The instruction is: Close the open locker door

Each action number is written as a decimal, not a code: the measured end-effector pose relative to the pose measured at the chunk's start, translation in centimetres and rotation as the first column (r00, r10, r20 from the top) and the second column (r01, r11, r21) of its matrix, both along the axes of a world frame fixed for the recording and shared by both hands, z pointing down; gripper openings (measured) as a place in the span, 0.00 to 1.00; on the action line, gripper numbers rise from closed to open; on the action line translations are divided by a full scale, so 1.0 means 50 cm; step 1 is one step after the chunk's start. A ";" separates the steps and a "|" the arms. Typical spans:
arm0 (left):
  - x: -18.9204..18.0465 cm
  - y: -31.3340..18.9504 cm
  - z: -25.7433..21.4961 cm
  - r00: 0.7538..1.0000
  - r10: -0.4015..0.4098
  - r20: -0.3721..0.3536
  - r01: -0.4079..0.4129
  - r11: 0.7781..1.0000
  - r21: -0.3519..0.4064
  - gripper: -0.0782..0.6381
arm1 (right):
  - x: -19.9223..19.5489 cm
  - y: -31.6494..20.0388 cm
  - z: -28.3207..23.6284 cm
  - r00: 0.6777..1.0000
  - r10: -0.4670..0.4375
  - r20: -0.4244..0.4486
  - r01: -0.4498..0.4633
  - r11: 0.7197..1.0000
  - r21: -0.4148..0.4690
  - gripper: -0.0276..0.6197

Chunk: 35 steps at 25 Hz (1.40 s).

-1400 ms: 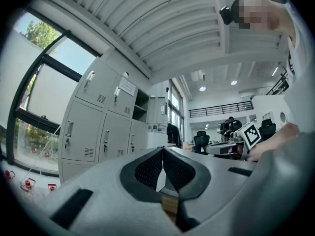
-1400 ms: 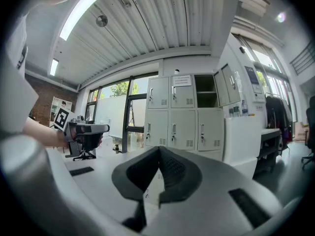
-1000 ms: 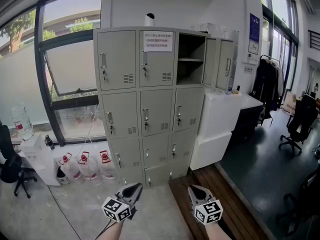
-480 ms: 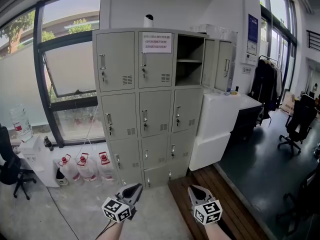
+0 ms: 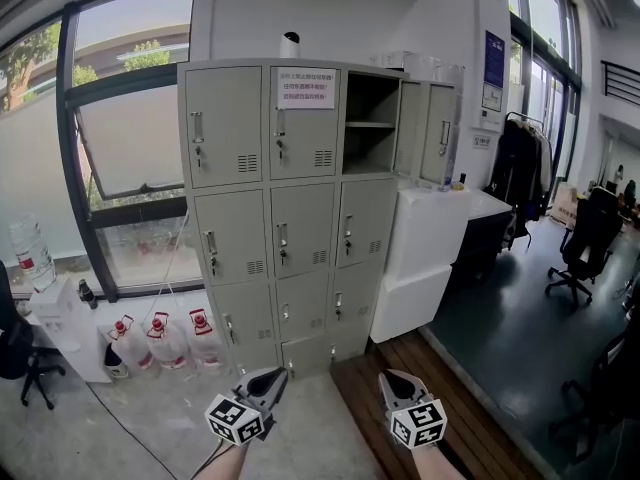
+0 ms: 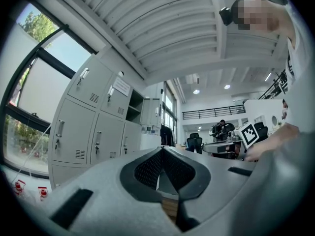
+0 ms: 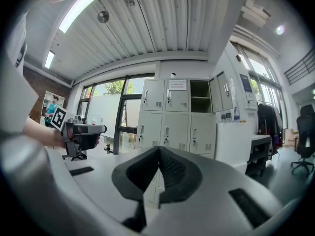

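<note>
The grey locker cabinet (image 5: 290,208) stands ahead in the head view, its doors in three columns. Its top right compartment (image 5: 370,123) is open, with a shelf inside. That compartment's door (image 5: 440,133) is swung out to the right. My left gripper (image 5: 268,378) and right gripper (image 5: 393,380) hang low at the bottom of the view, well short of the cabinet, both shut and holding nothing. The right gripper view shows the open compartment (image 7: 200,96) and the door (image 7: 222,97) beyond my shut right gripper (image 7: 159,149). The left gripper (image 6: 161,149) is shut too, with the cabinet (image 6: 93,117) to its left.
A white box-like unit (image 5: 430,258) stands against the cabinet's right side under the open door. Water jugs (image 5: 160,338) sit on the floor by the window at left. A coat rack (image 5: 515,173) and an office chair (image 5: 580,248) stand at right. A wooden floor strip (image 5: 420,388) runs ahead.
The head view has shifted: the cabinet now sits a little further left and looks slightly larger. Both grippers stay at the bottom of the view, still shut.
</note>
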<state>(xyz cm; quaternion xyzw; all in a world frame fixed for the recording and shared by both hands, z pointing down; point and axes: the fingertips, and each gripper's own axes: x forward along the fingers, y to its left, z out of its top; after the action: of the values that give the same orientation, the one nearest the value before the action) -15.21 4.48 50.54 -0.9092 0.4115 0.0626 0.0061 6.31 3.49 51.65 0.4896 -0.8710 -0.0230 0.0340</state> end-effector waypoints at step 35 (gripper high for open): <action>0.247 -0.635 -0.027 0.999 -0.047 0.011 0.046 0.999 0.018 0.12 | 0.261 -0.663 -0.003 0.999 -0.019 0.046 0.020 1.000 -0.010 0.06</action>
<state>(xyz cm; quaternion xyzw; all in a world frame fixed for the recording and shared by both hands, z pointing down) -2.85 -27.29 49.17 -0.8997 0.4319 0.0608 0.0178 19.38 -29.66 51.49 0.4813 -0.8764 -0.0076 0.0165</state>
